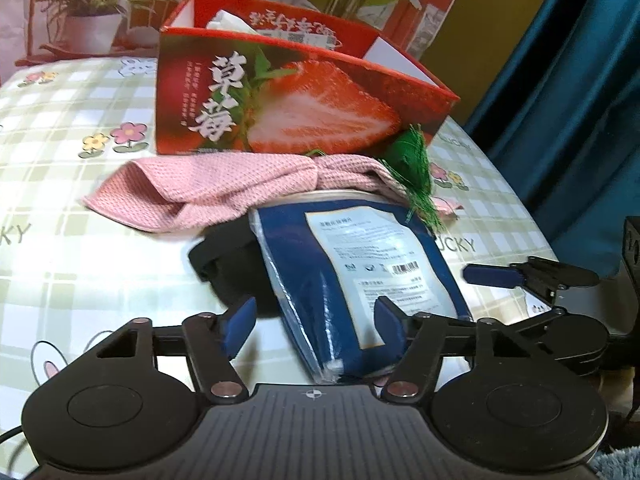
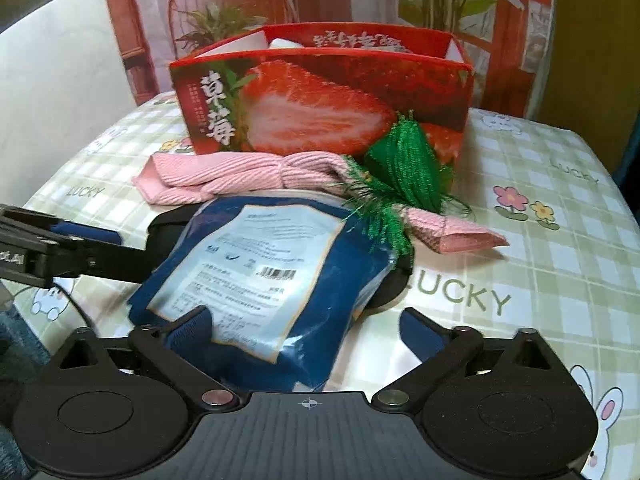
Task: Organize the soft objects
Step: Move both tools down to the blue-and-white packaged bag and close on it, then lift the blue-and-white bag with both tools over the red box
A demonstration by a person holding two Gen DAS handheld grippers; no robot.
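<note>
We see both pairs of jaws parted, gripping nothing: left gripper [image 1: 316, 320] and right gripper [image 2: 308, 332] straddle the blue packet [image 1: 360, 276].

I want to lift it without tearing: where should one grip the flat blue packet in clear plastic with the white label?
Grip the blue packet at its near bottom edge, coming from the front, low. That edge overhangs the black object beneath, so fingers can pass above and below it. The far end lies under the pink cloth.
</note>
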